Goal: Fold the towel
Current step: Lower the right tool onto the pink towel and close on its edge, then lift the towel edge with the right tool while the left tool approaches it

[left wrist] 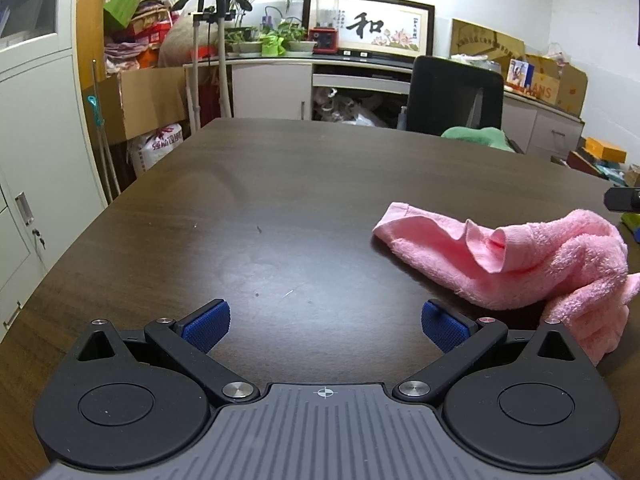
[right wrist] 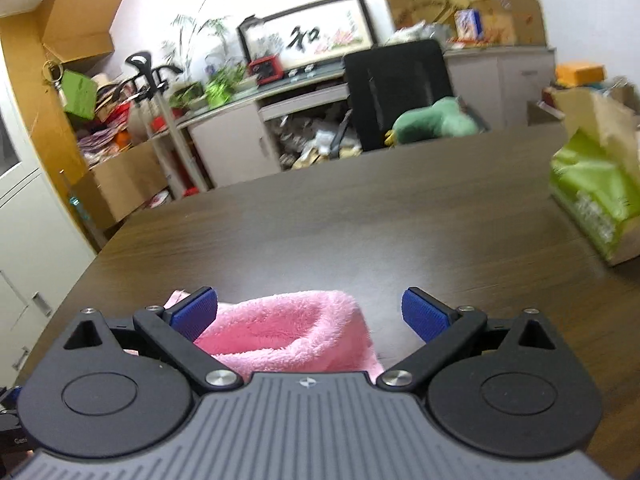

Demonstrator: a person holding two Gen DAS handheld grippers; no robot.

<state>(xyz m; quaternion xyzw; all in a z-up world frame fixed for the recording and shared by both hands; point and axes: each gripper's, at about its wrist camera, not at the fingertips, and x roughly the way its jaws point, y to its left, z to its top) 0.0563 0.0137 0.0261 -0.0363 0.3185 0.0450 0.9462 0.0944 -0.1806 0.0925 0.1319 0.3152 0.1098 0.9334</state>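
A: On the dark wooden table [left wrist: 280, 184], toward its right side, lies the pink towel [left wrist: 516, 256], crumpled into a loose heap rather than spread flat. One hemmed corner reaches out to the left and a thick roll bunches up at the right.

B: And the left gripper [left wrist: 325, 322]?

A: Its 2 blue-padded fingers [left wrist: 206, 324] are spread wide, nothing between them, only bare tabletop. The towel sits to the right of it, its near end just beside the right finger's arm.

B: How about the right gripper [right wrist: 309, 312]?

A: Also wide open. From the right wrist view the towel [right wrist: 288, 332] lies between and below the 2 pads, closer to the left pad [right wrist: 196, 314]. I cannot tell whether that pad touches the cloth. That view is blurred.

B: Anything else on the table?

A: A green packet in a cardboard box [right wrist: 596, 196] stands at the far right edge. Beyond the far edge are a black office chair [left wrist: 454, 96] and a green plush toy [right wrist: 436, 120].
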